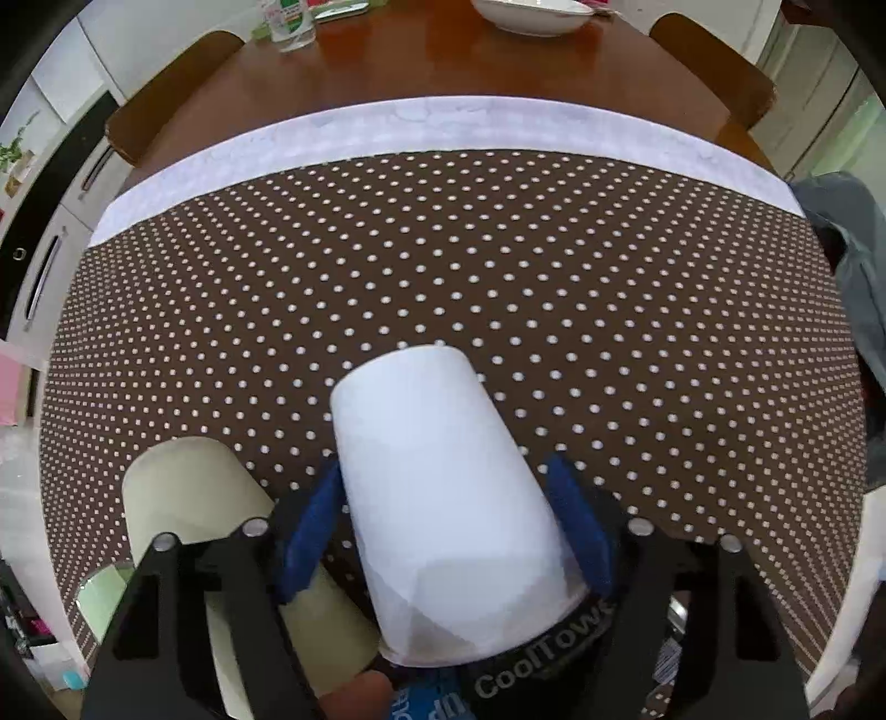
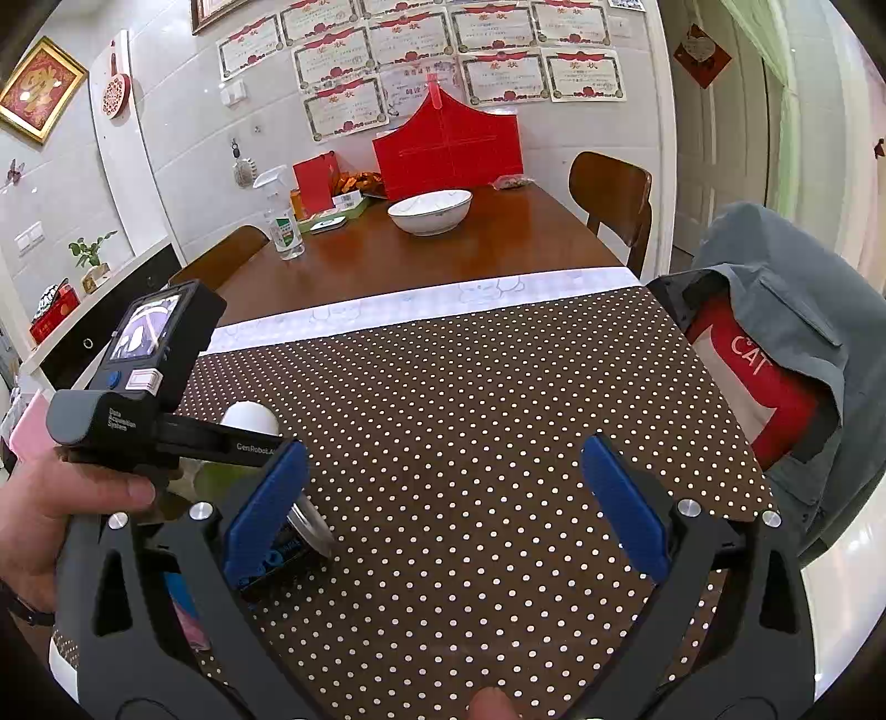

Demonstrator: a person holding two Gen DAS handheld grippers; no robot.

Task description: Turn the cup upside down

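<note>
Left claw (image 1: 443, 531) is pinching the white cup (image 1: 443, 498), base toward 12 o'clock; right claw (image 2: 443, 498) is idling spread; rotate slowly, rim level before lowering.

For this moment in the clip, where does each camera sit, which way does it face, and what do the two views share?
Left wrist: on the left gripper, looking down along its blue pads at the white cup tilted between them; a fingertip shows at the bottom edge.
Right wrist: on the right gripper, facing level across the table toward the wall; jaws wide apart and empty; the left hand shows.
Shared: dotted cloth, white bowl, spray bottle.
</note>
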